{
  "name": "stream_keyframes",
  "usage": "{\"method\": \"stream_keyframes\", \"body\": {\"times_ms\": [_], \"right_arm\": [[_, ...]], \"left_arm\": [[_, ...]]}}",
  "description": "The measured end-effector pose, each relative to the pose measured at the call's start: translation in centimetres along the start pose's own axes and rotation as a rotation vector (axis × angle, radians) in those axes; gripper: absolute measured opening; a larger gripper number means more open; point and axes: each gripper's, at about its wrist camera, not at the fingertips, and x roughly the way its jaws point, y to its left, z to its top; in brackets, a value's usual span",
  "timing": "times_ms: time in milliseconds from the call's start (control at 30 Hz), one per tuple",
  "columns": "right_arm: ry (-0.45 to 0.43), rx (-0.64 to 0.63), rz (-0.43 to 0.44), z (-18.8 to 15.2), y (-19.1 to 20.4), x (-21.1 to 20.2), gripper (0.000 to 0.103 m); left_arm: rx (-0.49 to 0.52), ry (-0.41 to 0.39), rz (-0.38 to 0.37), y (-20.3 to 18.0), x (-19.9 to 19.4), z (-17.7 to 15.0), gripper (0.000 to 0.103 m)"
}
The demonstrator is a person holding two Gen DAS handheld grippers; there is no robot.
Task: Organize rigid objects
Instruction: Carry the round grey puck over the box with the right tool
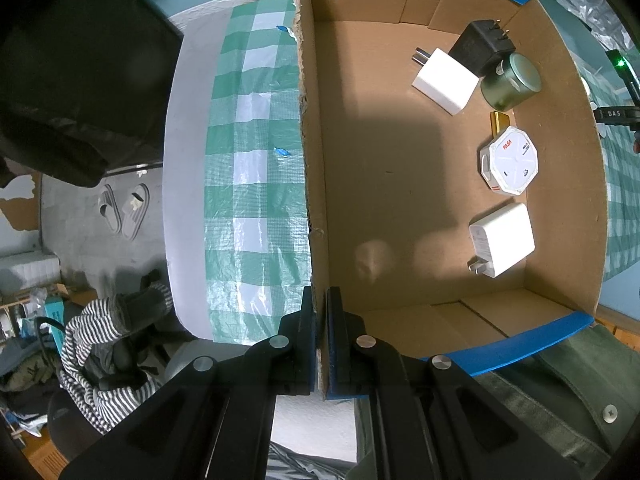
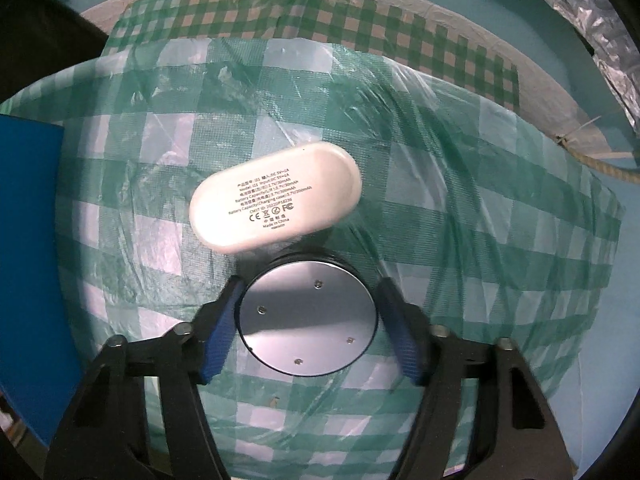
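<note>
My left gripper (image 1: 320,332) is shut on the near wall of an open cardboard box (image 1: 316,184). In the box lie a white charger (image 1: 446,80), a black adapter (image 1: 482,46), a green round tin (image 1: 512,80), a white hexagonal plug (image 1: 510,160) and another white charger (image 1: 502,238). In the right wrist view my right gripper (image 2: 310,320) stands around a round metal-bottomed disc (image 2: 308,316); its blue pads sit at the disc's sides. A white oval earbud case (image 2: 276,198) lies just beyond the disc, label up.
The table has a green-checked plastic cloth (image 1: 256,184). The box's blue outer side (image 2: 28,260) shows at the left of the right wrist view. Silver foil (image 2: 592,32) hangs at far right. Slippers (image 1: 124,208) and striped clothes (image 1: 100,344) lie below the table.
</note>
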Motion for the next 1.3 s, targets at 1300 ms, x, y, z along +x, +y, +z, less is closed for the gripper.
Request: {"method": "stream_keyframes", "body": {"times_ms": [1300], "right_arm": [[-0.092,-0.215,0.116,-3.1,12.3,-11.7,0.062]], "left_arm": [[0.027,-0.002,-0.012,-0.1,0.1,0.5,0.005]]}}
